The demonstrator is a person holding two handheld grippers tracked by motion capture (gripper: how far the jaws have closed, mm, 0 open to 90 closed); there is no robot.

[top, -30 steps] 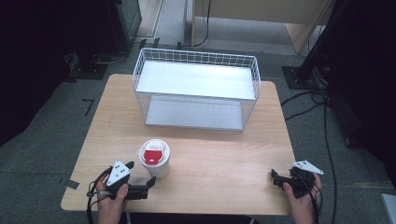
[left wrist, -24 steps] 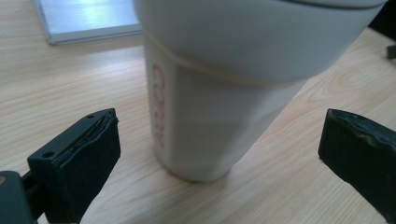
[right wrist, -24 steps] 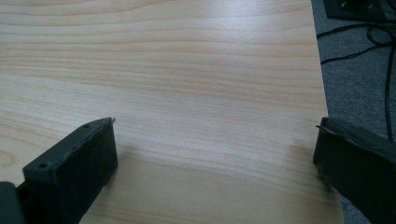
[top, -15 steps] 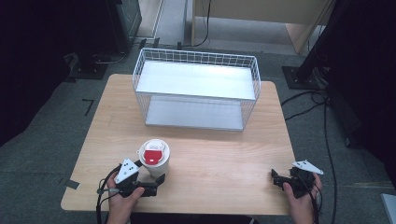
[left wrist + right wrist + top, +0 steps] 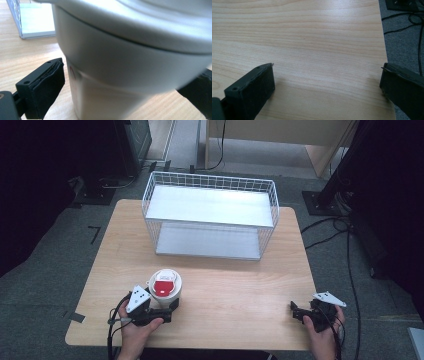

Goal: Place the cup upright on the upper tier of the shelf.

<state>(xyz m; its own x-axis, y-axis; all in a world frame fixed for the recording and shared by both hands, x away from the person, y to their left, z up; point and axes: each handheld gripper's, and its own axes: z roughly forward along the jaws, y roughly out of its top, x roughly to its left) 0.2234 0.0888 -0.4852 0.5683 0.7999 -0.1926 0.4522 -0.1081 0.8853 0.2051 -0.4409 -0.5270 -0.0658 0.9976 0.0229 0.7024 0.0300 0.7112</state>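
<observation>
Standing between the left gripper's [image 5: 170, 306] spread fingers [image 5: 47, 85], the white cup [image 5: 165, 286] goes ungrasped; right gripper [image 5: 296, 312] gapes.

A white lidded cup [image 5: 120, 75] stands on the wooden table [image 5: 22, 57] between the wide-apart jaws of the left gripper [image 5: 125, 95].

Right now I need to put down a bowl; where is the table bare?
Bare wood lies between the white paper cup with red lid and the right gripper, up to the white wire basket. The left gripper crowds the cup.
</observation>
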